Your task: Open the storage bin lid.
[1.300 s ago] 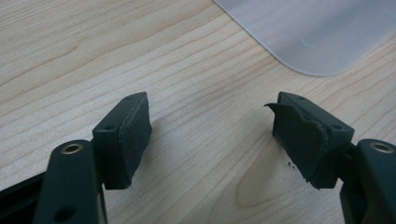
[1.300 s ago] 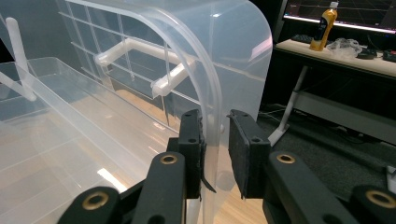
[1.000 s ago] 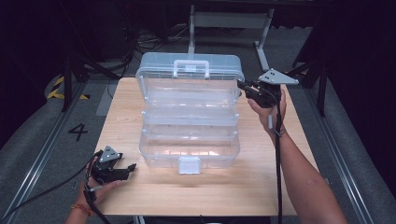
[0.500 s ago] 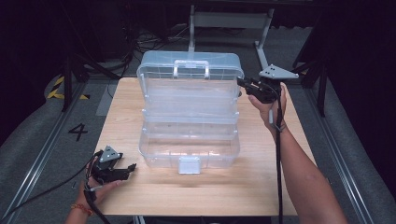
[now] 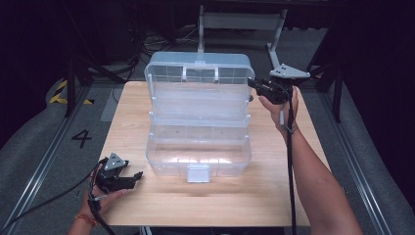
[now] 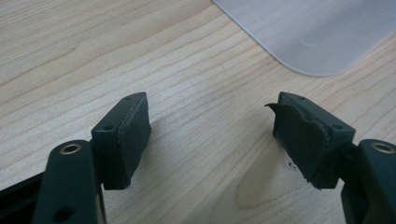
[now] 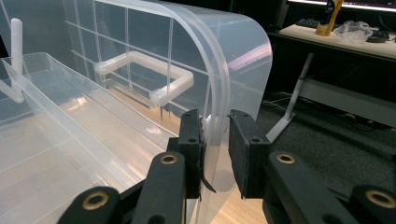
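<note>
Left tongs (image 5: pixel 138 175) sit at the near-left corner of the wooden counter (image 5: pixel 303 196), held low in the person's left hand (image 5: pixel 105 198). Jaws stand apart, nothing between them; in the left gripper view (image 6: pixel 212 135) just bare wood grain shows in the gap, with a rounded corner of clear plastic on the counter past them. Well apart from the box.

Clear plastic organiser box (image 5: pixel 198 147) sits mid-counter, opened up in tiers: bottom tray nearest with its white latch (image 5: pixel 198 173) facing the near edge, upper trays stepped back behind it. Lid (image 5: pixel 198 73) stands raised at the far side, roughly upright, handle (image 5: pixel 200 72) on it.

Right tongs (image 5: pixel 252 84) are at the far right, clamped on the lid's right edge. Right gripper view (image 7: pixel 215 144): curved clear lid wall (image 7: pixel 243 70) runs between the two pads, left pad against it, right pad looks to be touching too, though the clear plastic makes contact hard to confirm. White handle (image 7: pixel 144 74) shows through the lid beyond the jaws. Right hand (image 5: pixel 279 105) and forearm reach in from the near right, cable trailing along the arm.
</note>
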The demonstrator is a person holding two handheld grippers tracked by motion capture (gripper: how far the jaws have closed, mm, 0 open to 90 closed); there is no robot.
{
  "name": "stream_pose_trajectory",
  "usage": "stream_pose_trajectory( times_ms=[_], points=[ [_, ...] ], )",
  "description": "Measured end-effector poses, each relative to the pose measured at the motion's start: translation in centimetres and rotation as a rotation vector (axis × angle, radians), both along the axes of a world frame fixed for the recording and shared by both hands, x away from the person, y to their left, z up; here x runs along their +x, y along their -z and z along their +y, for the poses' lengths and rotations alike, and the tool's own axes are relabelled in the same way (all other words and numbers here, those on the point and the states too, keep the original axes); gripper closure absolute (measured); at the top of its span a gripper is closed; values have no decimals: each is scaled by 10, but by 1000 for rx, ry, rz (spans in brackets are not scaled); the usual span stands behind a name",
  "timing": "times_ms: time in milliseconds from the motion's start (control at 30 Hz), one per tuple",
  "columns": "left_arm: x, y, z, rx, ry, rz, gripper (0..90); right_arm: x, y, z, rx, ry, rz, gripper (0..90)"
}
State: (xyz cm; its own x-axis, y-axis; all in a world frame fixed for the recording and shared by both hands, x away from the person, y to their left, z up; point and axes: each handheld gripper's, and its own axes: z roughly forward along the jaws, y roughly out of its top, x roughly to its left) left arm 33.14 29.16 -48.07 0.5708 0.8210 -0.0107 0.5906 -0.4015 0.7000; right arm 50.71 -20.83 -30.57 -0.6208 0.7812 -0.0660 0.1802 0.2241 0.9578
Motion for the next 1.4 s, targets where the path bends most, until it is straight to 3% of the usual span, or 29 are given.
stream_pose_trajectory(
  times_ms=[933, 1400],
  points=[
    [0, 0, 0, 3, 1, -2, 279, 30, 4, 4, -25, 27, 31, 754],
    [-1, 0, 0, 3, 3, -4, 278, 41, 8, 4, -4, 33, 55, 755]
  ],
)
